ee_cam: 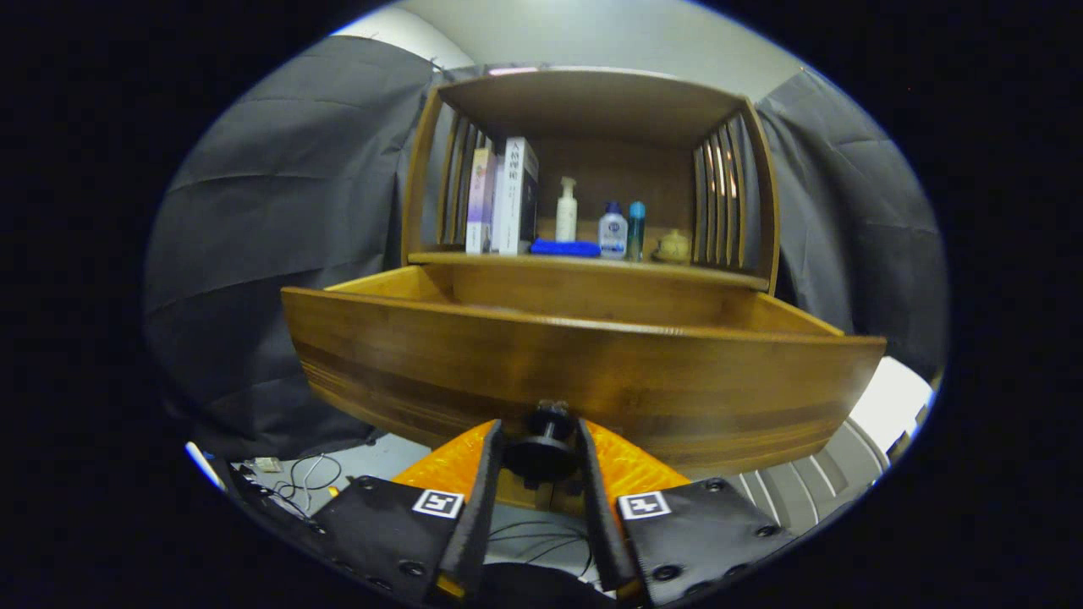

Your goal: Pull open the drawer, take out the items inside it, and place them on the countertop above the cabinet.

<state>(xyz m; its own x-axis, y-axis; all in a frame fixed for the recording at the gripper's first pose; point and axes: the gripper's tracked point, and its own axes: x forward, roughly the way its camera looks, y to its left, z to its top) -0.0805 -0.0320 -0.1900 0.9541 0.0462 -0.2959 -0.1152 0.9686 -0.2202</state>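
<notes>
**Gripper view: fingers clamped on the knob, drawer standing open**

Gripper view puts us low and right in front of the wooden cabinet (592, 110), and the gripper (541, 444) is on the dark round knob (542, 448). Both fingers (482, 474) close in on it, one pressing from each side, the knob pinched tight between them at the tips.

That knob sits at the lower middle of the drawer (584, 372) front, and the drawer juts well out of the cabinet toward us. Its front panel is a wide band of striped brown wood, and behind it the side walls run back to the cabinet body. From this low angle the inside of the drawer is hidden by the front panel, so I cannot tell what lies in it.

Above the drawer is the countertop (584, 264), an open shelf with slatted sides. On it, from the left: a few upright books (506, 199), a flat blue cloth (565, 248) lying just in front of a white pump bottle (566, 211), then a small clear bottle (612, 233) touching or just beside a slim blue bottle (636, 227), and a small yellowish jar (674, 246) near the right slats.

Below the drawer, loose cables (309, 478) trail across the pale floor to the left of the fingers.
</notes>
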